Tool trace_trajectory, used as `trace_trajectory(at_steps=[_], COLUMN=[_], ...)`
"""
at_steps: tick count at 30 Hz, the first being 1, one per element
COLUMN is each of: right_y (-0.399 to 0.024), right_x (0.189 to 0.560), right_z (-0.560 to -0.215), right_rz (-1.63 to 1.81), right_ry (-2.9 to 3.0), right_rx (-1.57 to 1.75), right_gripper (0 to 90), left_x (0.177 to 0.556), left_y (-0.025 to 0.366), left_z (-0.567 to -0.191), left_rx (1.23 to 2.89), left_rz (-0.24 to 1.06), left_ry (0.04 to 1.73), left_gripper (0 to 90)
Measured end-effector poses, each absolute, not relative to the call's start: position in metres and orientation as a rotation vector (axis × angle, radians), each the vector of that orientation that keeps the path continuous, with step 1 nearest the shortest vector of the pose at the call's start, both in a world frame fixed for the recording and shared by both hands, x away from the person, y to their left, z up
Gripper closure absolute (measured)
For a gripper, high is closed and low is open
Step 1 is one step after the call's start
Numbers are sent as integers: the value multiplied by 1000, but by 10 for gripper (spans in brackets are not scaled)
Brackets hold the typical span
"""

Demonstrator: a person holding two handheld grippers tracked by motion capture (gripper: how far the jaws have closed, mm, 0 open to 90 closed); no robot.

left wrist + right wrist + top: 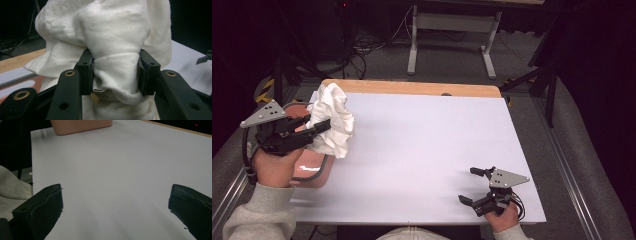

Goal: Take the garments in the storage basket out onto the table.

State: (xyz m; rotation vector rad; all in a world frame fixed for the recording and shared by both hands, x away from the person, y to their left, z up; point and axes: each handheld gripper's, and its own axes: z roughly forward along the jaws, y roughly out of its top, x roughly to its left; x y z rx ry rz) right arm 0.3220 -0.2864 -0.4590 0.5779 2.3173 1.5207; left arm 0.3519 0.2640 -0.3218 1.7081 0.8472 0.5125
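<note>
The right claw (478, 186) is seen near the surface's (427, 150) near right corner, its jaws spread wide with nothing between them. Farther off, at the left edge, a bunched white cloth (333, 119) is gripped by the clenched left claw (318, 125) and held up clear of the surface, above a pink tray (312, 172) lying at that edge.

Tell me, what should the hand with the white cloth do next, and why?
Probably carry the white cloth sideways over the bare white table and lower it. The left gripper is clamped on the bunched cloth, held up beside the pink bin, while the right gripper waits open near the table's front edge.
</note>
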Motion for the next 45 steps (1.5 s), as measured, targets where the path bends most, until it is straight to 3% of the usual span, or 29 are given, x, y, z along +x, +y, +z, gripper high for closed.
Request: trace_trajectory(at_steps=[45], right_y=[-287], right_x=[322], right_z=[-458], right_rz=[1528], right_ry=[2316], right_rx=[568], right_gripper=[2], left_x=[363], left_y=[146], left_z=[-361], left_rx=[1774], left_rz=[437], left_ry=[634], left_gripper=[563])
